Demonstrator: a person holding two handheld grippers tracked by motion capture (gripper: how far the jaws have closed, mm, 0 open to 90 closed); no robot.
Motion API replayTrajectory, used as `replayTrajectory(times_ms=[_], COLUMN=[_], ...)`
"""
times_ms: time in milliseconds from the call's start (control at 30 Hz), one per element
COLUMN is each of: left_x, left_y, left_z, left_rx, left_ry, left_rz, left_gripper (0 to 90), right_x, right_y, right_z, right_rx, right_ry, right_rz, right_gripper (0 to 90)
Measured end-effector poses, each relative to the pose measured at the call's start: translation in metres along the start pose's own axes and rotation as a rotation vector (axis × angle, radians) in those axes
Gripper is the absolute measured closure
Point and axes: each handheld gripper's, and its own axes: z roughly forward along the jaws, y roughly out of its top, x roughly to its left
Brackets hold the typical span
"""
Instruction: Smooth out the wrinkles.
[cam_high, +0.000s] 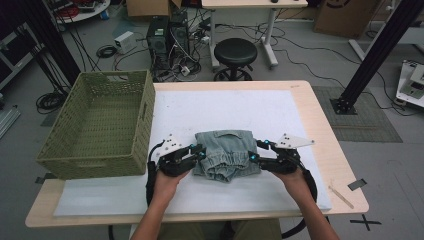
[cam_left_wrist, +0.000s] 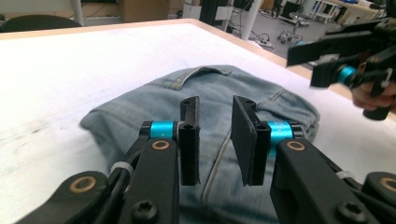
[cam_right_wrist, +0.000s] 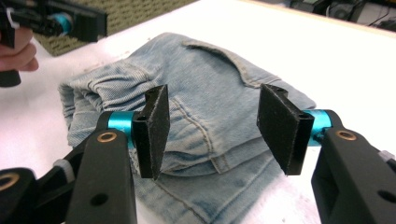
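A folded pair of light blue jeans (cam_high: 226, 152) lies on the white mat (cam_high: 225, 107) near the table's front edge. My left gripper (cam_high: 200, 150) sits at the bundle's left side, held by a hand. In the left gripper view its jaws (cam_left_wrist: 215, 135) stand narrowly apart above the denim (cam_left_wrist: 210, 93), pinching nothing. My right gripper (cam_high: 257, 151) is at the bundle's right side. Its pads (cam_right_wrist: 212, 126) are wide apart over the jeans' folded edge (cam_right_wrist: 201, 88) and do not press on the cloth.
A green woven basket (cam_high: 145, 120) stands at the table's left, hanging partly over the edge. A thin wooden stick (cam_high: 341, 195) lies near the front right corner. Beyond the table are a black stool (cam_high: 235, 52) and cables on the floor.
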Motion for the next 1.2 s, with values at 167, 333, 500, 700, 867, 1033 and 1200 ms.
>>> replayTrajectory(times_ms=[167, 333, 500, 700, 867, 1033, 1200], left_x=[0.004, 0.007, 0.007, 0.005, 0.005, 0.012, 0.013], left_y=[-0.010, -0.015, -0.017, -0.020, -0.017, -0.009, 0.003], left_z=[-0.007, -0.001, 0.008, 0.014, 0.009, -0.006, -0.006], left_rx=[0.120, 0.220, 0.295, 0.377, 0.406, 0.241, 0.058], left_ry=[0.037, 0.043, 0.061, 0.090, 0.109, 0.078, 0.069], left_rz=[-0.030, -0.040, -0.052, -0.024, -0.011, -0.068, -0.077], left_gripper=[75.6, 75.5, 75.5, 76.6, 79.0, 64.9, 41.4], right_x=[-0.002, -0.003, -0.003, -0.004, -0.003, -0.004, -0.004], right_y=[-0.004, -0.005, -0.004, -0.004, -0.005, -0.006, 0.003], right_z=[-0.009, -0.013, -0.014, -0.013, -0.013, -0.012, -0.004], right_rx=[-0.004, -0.009, -0.013, -0.012, -0.004, -0.004, 0.014], right_ry=[-0.024, -0.035, -0.042, -0.040, -0.042, -0.050, -0.071], right_rz=[0.003, 0.004, 0.003, 0.001, 0.000, 0.009, 0.022], right_gripper=[44.6, 44.3, 44.3, 44.3, 44.3, 47.4, 49.6])
